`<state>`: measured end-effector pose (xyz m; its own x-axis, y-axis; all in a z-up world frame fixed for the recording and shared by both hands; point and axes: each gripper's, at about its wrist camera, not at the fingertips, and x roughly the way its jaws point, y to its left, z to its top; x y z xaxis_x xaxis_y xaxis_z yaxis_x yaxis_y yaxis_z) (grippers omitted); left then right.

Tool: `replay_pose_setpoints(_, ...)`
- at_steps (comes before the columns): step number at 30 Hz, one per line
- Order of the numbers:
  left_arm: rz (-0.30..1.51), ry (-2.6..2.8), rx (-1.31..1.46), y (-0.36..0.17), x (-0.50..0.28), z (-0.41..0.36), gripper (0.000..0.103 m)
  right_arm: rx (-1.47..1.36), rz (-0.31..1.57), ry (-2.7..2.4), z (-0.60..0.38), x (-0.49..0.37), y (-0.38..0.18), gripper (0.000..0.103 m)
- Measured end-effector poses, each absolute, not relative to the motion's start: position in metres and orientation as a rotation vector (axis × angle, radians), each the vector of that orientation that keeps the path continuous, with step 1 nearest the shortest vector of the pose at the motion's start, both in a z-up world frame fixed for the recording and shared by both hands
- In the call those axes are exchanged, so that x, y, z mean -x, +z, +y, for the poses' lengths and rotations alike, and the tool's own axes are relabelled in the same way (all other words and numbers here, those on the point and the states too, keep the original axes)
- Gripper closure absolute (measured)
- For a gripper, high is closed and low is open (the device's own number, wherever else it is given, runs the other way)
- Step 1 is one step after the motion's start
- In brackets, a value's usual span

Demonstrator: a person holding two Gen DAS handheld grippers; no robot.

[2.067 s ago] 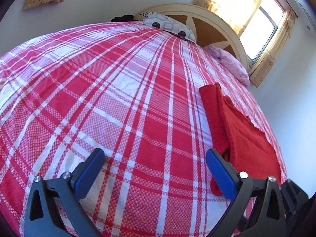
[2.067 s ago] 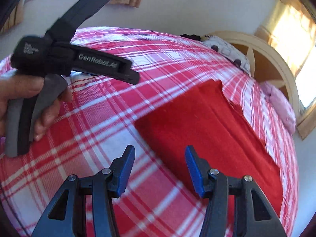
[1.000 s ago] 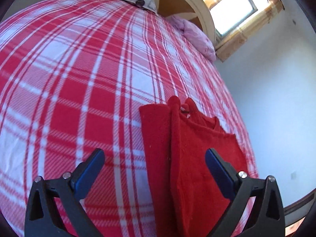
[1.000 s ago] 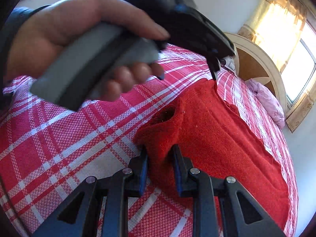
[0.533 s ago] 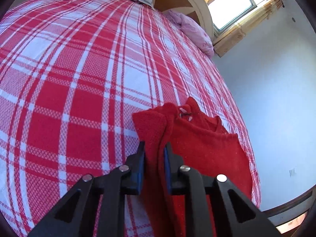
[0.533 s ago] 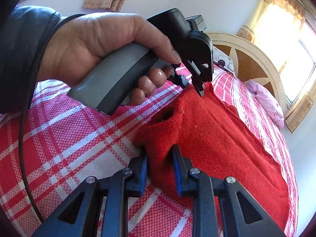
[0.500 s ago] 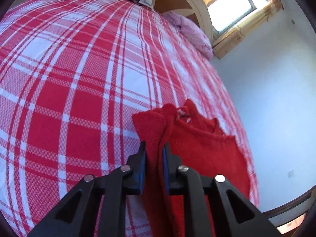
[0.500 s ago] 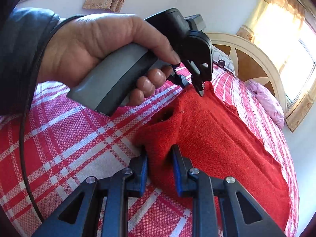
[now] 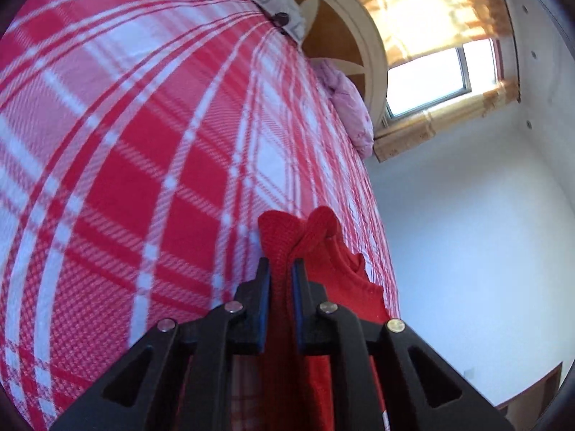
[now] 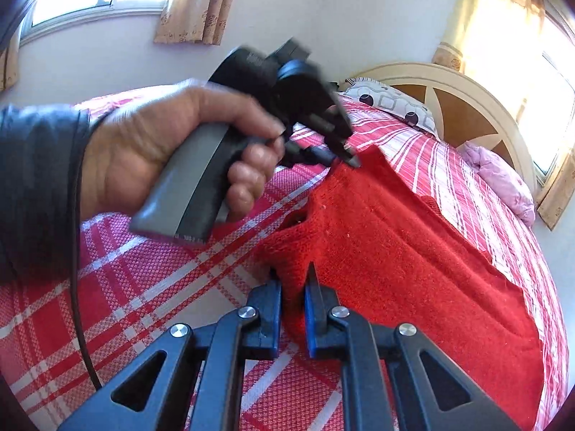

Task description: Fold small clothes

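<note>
Knitwear hides both pad pairs — left hand-held gripper [image 9: 280, 276] and right hand-held gripper [image 10: 293, 287] clamp the red sweater [image 10: 395, 244].

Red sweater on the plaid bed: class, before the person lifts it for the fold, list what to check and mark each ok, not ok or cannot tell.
1. Left gripper pinches the red sweater at one end of its near edge: ok.
2. Right gripper has just been closing, its fingers clamped on the other end: ok.
3. Both grips sit on the same edge: ok.
4. Far part of the sweater lies flat on the plaid bedcover: ok.
5. Nothing lies on the sweater: ok.
6. Grip catches every cloth layer: cannot tell.
</note>
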<state>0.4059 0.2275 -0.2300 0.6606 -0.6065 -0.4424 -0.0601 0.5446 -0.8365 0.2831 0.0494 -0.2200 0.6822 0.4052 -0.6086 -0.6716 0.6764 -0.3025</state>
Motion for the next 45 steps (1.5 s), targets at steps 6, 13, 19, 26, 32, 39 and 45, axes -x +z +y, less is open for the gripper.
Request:
replay_pose_setpoints(6,0.781,-0.38,0.915,-0.21,-0.401,0.218,0.093,0.448,0.551,0.664,0.035,-0.29,-0.209,0.093)
replay_pose_setpoints(13,0.777,-0.266,0.948,-0.215,-0.396,0.224,0.019,0.404,0.576,0.673,0.029,-0.302,-0.211,0.093)
replay_pose_setpoints(19,0.797,-0.239,0.809,-0.206,-0.4,0.216,0.0,0.413,0.576,0.676,0.031,-0.306,-0.214,0.093)
replay_pose_setpoints(26,0.872,-0.353,0.616,-0.206,-0.42,0.178,0.062,0.415,0.573,0.676,0.031,-0.302,-0.216,0.093)
replay_pose_setpoints(32,0.822,-0.368,0.657,-0.191,-0.424,0.18,0.089,0.351,0.544,0.679,0.016,-0.299,-0.203,0.093)
replay_pose_setpoints(39,0.751,-0.448,0.701,-0.149,-0.43,0.148,0.089,0.177,0.551,0.677,-0.038,-0.31,-0.173,0.094)
replay_pose_setpoints(45,0.724,-0.539,0.672,-0.115,-0.445,0.084,0.089,-0.049,0.56,0.674,-0.112,-0.323,-0.15,0.096)
